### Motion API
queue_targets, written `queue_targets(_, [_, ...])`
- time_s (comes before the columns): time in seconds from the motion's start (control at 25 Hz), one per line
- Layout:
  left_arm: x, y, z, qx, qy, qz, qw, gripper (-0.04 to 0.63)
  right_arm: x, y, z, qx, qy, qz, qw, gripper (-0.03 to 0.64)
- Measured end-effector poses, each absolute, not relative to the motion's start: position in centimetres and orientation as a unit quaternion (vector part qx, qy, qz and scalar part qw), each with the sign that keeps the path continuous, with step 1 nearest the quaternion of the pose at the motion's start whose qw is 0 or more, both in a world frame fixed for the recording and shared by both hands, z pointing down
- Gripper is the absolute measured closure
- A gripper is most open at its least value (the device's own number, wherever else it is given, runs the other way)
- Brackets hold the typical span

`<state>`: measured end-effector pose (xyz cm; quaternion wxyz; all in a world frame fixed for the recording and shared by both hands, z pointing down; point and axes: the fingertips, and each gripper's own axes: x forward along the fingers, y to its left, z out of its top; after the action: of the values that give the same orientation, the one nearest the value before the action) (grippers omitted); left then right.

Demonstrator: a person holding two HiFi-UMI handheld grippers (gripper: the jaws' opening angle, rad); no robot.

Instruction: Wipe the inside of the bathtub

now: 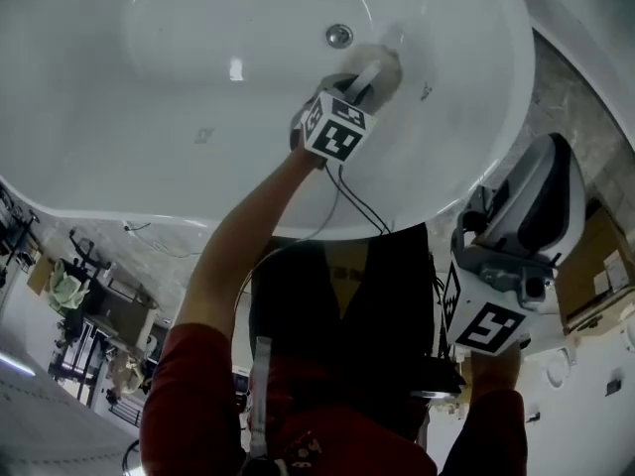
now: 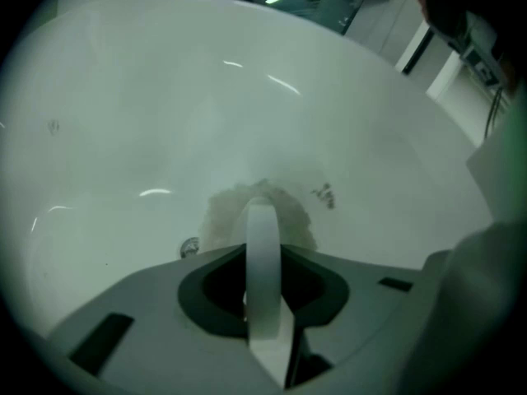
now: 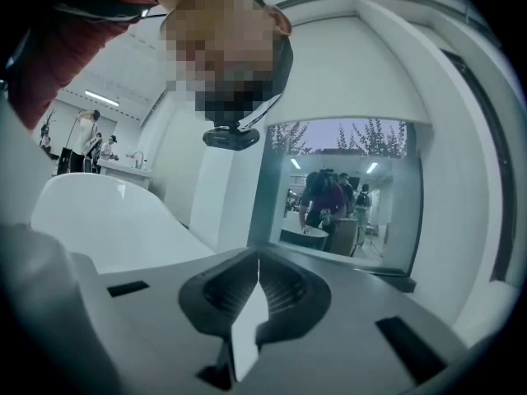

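Inside the bathtub [image 1: 179,97], just beside the drain [image 1: 339,36]: left gripper [image 1: 369,77] clamped on a beige cloth [image 1: 387,65], pressed against the tub wall. Right gripper [image 3: 257,290] closed on nothing, outside the rim. Likely mid-wipe; next calls for sweeping the cloth over unwiped basin under firm pressure.

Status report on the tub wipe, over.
Left claw shut on cloth, pressed inside bathtub near drain. Right claw shut, empty, outside it. No obstruction.
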<state>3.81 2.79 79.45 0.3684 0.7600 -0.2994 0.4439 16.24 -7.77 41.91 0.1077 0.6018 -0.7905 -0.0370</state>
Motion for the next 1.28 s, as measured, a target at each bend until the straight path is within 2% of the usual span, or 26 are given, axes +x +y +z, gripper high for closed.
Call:
queue_targets(0.28, [6.3, 5.4, 63.4, 0.831, -0.202, 0.381, 0.351, 0.502, 17.7, -4.2, 34.4, 0.645, -0.754, -0.059, 0.107, 0.604])
queue_targets(0.48, [7.5, 9.3, 55.9, 0.851, -0.123, 0.387, 0.332, 0.502, 18.0, -0.9, 30.8, 0.678, -0.725, -0.062, 0.102, 0.604])
queue_targets(0.76, [8.0, 15.2, 57.2, 0.839, -0.061, 0.440, 0.316, 0.502, 18.9, 1.9, 29.7, 0.707, -0.699, -0.061, 0.090, 0.604])
queue_targets(0.92, [8.3, 15.1, 58.6, 0.830, -0.070, 0.451, 0.320, 0.502, 19.5, 2.5, 29.8, 0.708, -0.698, -0.060, 0.088, 0.604])
queue_targets(1.12, [9.1, 15.6, 59.6, 0.831, -0.071, 0.472, 0.285, 0.502, 19.8, 2.7, 31.0, 0.702, -0.705, -0.046, 0.088, 0.604])
queue_targets(1.28, [8.7, 14.9, 61.9, 0.824, -0.076, 0.486, 0.283, 0.502, 19.3, 1.9, 32.2, 0.693, -0.715, -0.036, 0.086, 0.604])
